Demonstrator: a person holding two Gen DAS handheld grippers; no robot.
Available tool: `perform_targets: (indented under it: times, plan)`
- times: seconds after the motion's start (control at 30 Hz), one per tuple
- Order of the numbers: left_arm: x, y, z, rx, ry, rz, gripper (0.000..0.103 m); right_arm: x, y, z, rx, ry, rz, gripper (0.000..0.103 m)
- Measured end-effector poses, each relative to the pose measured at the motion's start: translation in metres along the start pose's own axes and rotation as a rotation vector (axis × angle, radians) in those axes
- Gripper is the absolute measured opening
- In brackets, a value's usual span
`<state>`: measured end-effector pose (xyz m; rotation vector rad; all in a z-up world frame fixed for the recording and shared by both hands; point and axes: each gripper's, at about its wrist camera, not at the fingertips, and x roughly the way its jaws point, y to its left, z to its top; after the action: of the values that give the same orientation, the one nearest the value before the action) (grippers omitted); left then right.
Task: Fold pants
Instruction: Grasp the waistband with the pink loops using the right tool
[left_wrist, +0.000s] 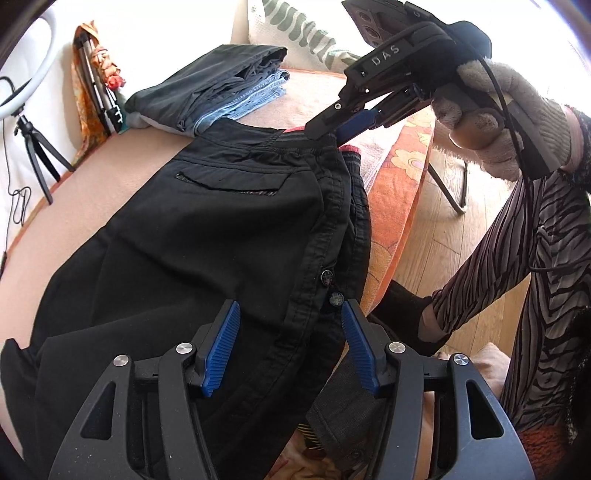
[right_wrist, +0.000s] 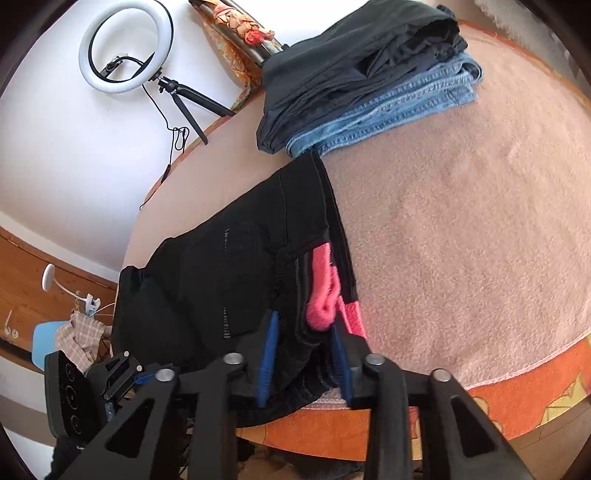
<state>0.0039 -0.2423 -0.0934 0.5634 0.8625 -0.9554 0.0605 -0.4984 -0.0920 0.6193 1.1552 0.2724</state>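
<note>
Black pants (left_wrist: 192, 236) on blanket (right_wrist: 461, 236), right tool (right_wrist: 304, 354) gripping waistband

A white wall (right_wrist: 55, 155) stands behind, with a ring light (right_wrist: 125, 46) on a small black tripod (right_wrist: 188, 99) before it, its cable hanging down. Pale wood floor (left_wrist: 443, 236) shows on one side. The bed carries a pinkish fuzzy blanket (right_wrist: 461, 229) over an orange flowered cover (right_wrist: 517, 387). A patterned pillow (left_wrist: 306, 33) lies in bright daylight.

"DAS" in white letters on right tongs (left_wrist: 332, 125) body.
</note>
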Motion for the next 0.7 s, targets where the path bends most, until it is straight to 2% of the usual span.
perform_targets:
  times: [0.03,0.07,0.13,0.2,0.23,0.37,0.47,0.53,0.63,0.7]
  plan:
    - [0.002,0.0,-0.001,0.006,0.007,0.008,0.056,0.004,0.002,-0.002,-0.01,0.0,-0.019,0.032]
    - [0.004,0.0,-0.001,0.009,0.012,0.015,0.055,0.008,0.004,-0.004,-0.023,0.0,-0.037,0.019]
    - [0.005,0.003,-0.003,0.015,-0.001,-0.004,0.043,0.008,0.005,-0.006,-0.013,-0.009,-0.036,0.016]
    - [0.002,0.006,-0.003,0.021,-0.015,-0.04,0.023,0.001,0.006,-0.006,0.002,-0.021,-0.008,0.013]
    - [-0.001,0.009,-0.003,0.018,-0.021,-0.062,0.02,-0.004,0.007,-0.006,0.013,-0.026,0.013,0.012]
    - [-0.016,0.013,-0.006,-0.014,-0.04,-0.116,0.018,-0.02,0.008,-0.017,0.076,-0.009,0.116,0.011]
    - [-0.026,0.012,-0.008,-0.035,-0.058,-0.189,0.018,-0.014,0.003,-0.03,0.096,0.036,0.095,0.011]
    - [-0.029,0.016,-0.007,-0.092,-0.081,-0.22,0.018,-0.007,-0.002,-0.031,0.09,0.045,0.06,0.011]
    - [-0.025,0.024,-0.001,-0.16,-0.106,-0.209,0.018,0.0,-0.007,-0.029,0.105,0.043,0.059,0.011]
    - [-0.015,0.027,0.004,-0.167,-0.087,-0.197,0.018,0.0,-0.003,-0.027,0.077,0.049,0.044,0.012]
